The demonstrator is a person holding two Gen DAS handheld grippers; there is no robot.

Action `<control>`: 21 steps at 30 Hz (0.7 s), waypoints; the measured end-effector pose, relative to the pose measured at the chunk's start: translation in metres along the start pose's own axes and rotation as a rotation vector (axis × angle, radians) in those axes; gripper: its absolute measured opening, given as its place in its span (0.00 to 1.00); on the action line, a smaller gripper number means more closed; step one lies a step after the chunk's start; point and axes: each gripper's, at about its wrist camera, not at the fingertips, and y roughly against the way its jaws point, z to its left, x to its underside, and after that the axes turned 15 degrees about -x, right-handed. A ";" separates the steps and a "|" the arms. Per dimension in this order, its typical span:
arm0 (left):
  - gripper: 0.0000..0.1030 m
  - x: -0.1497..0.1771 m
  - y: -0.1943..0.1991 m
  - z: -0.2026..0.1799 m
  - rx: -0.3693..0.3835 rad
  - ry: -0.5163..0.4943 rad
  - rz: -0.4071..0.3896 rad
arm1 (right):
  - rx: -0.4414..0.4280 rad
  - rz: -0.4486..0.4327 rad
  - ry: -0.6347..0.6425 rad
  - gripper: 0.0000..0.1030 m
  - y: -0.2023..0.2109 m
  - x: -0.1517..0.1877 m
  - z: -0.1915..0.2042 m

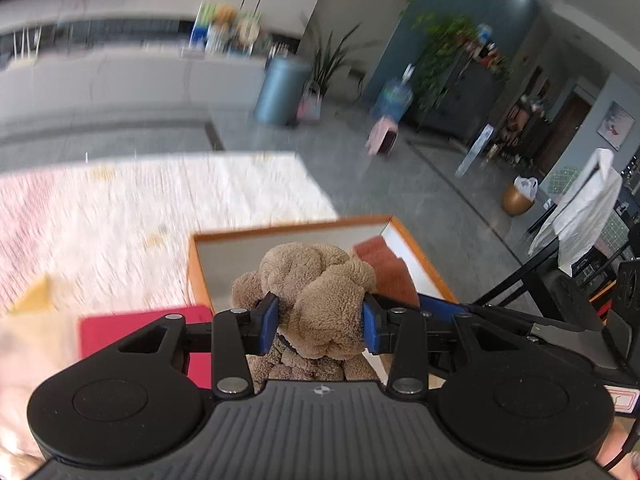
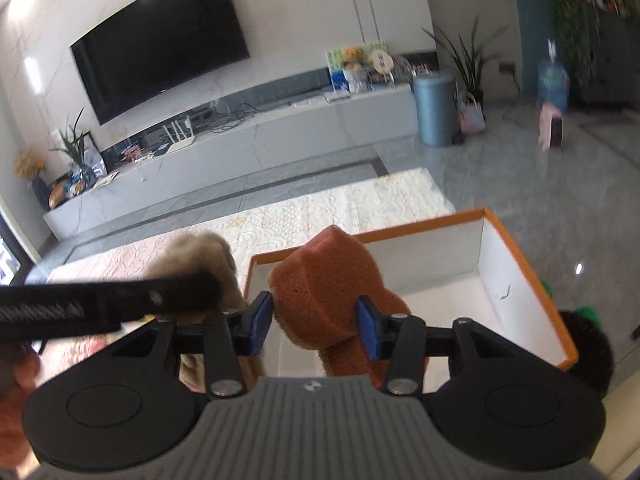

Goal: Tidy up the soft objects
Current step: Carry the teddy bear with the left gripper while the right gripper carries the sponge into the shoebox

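My left gripper (image 1: 320, 322) is shut on a brown plush toy (image 1: 320, 292), its blue pads pressing the fuzzy body from both sides. The toy hangs over the near edge of an orange-rimmed white box (image 1: 248, 254). My right gripper (image 2: 314, 326) is shut on a rust-brown sponge (image 2: 320, 280), held over the near left part of the same box (image 2: 516, 292). In the right wrist view the left gripper's black body (image 2: 104, 300) crosses at the left with the plush toy (image 2: 196, 252) blurred behind it. The sponge (image 1: 380, 260) also shows in the left wrist view, right of the toy.
The box rests near a pale quilted rug (image 1: 160, 196) on a grey tiled floor. A red flat item (image 1: 140, 332) lies at the left. A blue bin (image 2: 434, 108), a long TV bench (image 2: 240, 148) and potted plants stand behind. A dark stand with white cloth (image 1: 580, 212) is at right.
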 end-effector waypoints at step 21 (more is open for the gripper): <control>0.52 0.013 -0.052 -0.001 -0.120 -0.023 0.245 | 0.017 0.243 -0.094 0.47 -0.081 0.016 -0.054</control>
